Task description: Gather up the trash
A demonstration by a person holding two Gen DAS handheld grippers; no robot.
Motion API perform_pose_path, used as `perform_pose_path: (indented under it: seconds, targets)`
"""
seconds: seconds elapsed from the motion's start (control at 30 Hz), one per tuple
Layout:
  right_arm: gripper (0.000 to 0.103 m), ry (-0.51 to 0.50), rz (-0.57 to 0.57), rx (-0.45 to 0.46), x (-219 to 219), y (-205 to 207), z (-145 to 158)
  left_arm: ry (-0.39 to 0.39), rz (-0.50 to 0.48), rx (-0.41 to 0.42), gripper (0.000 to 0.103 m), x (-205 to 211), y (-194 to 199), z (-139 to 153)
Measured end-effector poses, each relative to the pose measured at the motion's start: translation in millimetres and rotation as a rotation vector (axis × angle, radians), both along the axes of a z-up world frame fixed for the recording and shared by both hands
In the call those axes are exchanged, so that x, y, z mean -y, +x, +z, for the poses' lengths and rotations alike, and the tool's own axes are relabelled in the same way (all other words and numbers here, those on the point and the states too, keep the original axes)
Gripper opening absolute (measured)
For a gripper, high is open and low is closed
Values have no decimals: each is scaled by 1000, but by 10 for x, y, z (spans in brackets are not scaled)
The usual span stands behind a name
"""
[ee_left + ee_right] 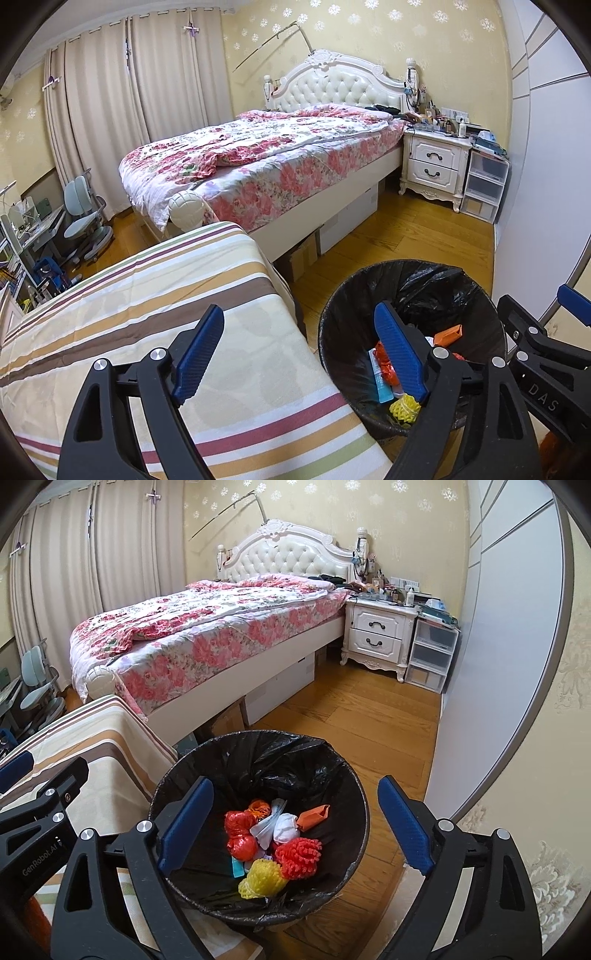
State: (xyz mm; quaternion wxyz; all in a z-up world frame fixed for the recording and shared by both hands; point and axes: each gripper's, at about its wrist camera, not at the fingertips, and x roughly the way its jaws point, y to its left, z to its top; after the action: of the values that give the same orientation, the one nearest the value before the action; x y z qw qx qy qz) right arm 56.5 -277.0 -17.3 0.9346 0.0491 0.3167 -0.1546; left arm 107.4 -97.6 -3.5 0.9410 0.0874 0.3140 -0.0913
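A round bin lined with a black bag (258, 749) stands on the wooden floor beside a striped surface; it also shows in the left wrist view (417, 280). Inside lie red foam nets (298, 856), a yellow foam net (260, 878), white crumpled paper (280, 827), an orange wrapper (314, 816) and a blue tube (380, 384). My right gripper (295, 827) is open and empty, hovering above the bin. My left gripper (301, 354) is open and empty, straddling the striped surface's edge and the bin's left rim.
A striped cloth-covered surface (155, 317) lies left of the bin. A bed with floral bedding (266, 158) stands behind, with boxes under it. A white nightstand (436, 166) and plastic drawers (484, 184) are at the back right. A grey wardrobe wall (498, 664) runs along the right.
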Motion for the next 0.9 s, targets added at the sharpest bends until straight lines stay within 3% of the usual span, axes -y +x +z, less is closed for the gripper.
perform_pose_path:
  seconds: [0.9]
  targets:
    - [89, -22, 107, 73, -584, -677, 315, -63, 73, 61, 82, -624, -766, 244]
